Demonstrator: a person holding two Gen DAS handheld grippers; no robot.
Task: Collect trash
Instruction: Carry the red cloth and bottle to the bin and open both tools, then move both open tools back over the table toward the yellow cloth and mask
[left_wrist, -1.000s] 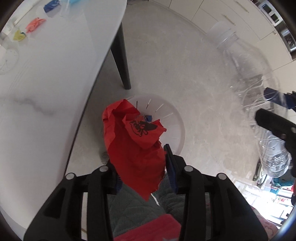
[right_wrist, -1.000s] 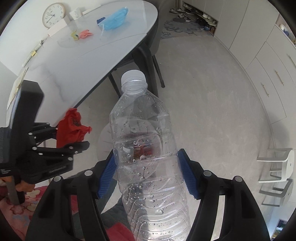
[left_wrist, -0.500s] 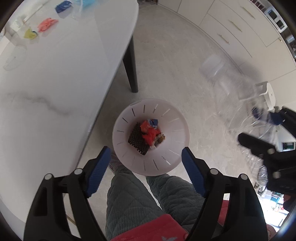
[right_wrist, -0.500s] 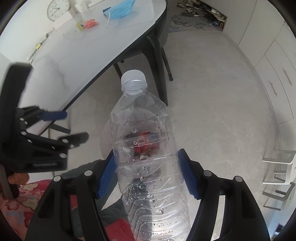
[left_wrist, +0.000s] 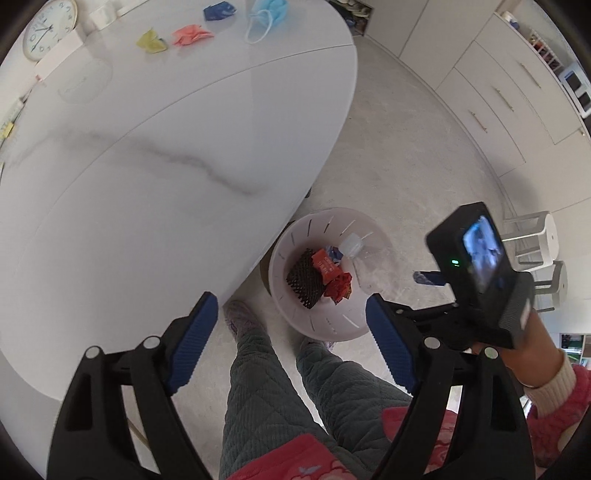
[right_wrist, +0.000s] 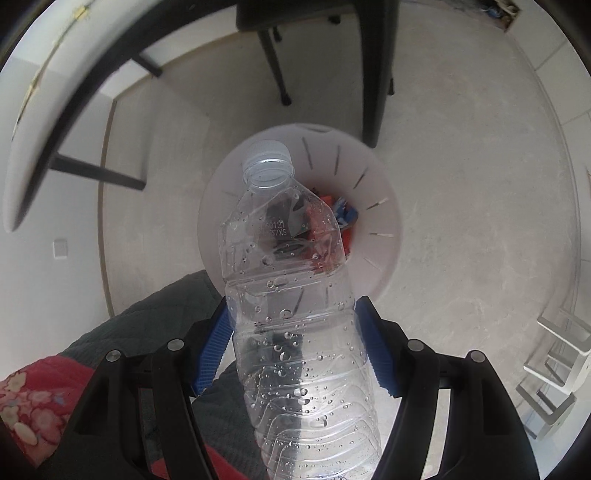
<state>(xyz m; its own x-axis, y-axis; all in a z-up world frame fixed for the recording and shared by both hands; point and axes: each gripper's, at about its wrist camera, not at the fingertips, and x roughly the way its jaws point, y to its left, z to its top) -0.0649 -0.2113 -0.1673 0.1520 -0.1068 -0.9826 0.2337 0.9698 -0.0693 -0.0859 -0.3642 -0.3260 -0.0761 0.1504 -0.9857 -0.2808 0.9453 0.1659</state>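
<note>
My right gripper (right_wrist: 293, 350) is shut on a clear empty plastic bottle (right_wrist: 295, 306), cap end pointing down over the white trash bin (right_wrist: 384, 258) on the floor. The bottle's cap also shows above the bin in the left wrist view (left_wrist: 351, 244). The bin (left_wrist: 332, 328) holds red wrappers (left_wrist: 332, 277) and a black mesh piece (left_wrist: 304, 280). My left gripper (left_wrist: 288, 343) is open and empty, held above the bin's near side by the table edge. On the table's far end lie a yellow scrap (left_wrist: 150, 40), a pink scrap (left_wrist: 190, 34), a blue scrap (left_wrist: 218, 9) and a blue face mask (left_wrist: 266, 13).
The white marble table (left_wrist: 147, 166) fills the left. A wall clock (left_wrist: 48, 29) lies at its far corner. My legs (left_wrist: 280, 391) stand below the bin. Black table and chair legs (right_wrist: 373, 74) stand behind the bin. White stools (left_wrist: 535, 236) and cabinets (left_wrist: 498, 92) are at right.
My left gripper opened and let go of the red wrapper, which now lies in the bin, then drew back toward the table. My right gripper tipped the bottle down over the bin.
</note>
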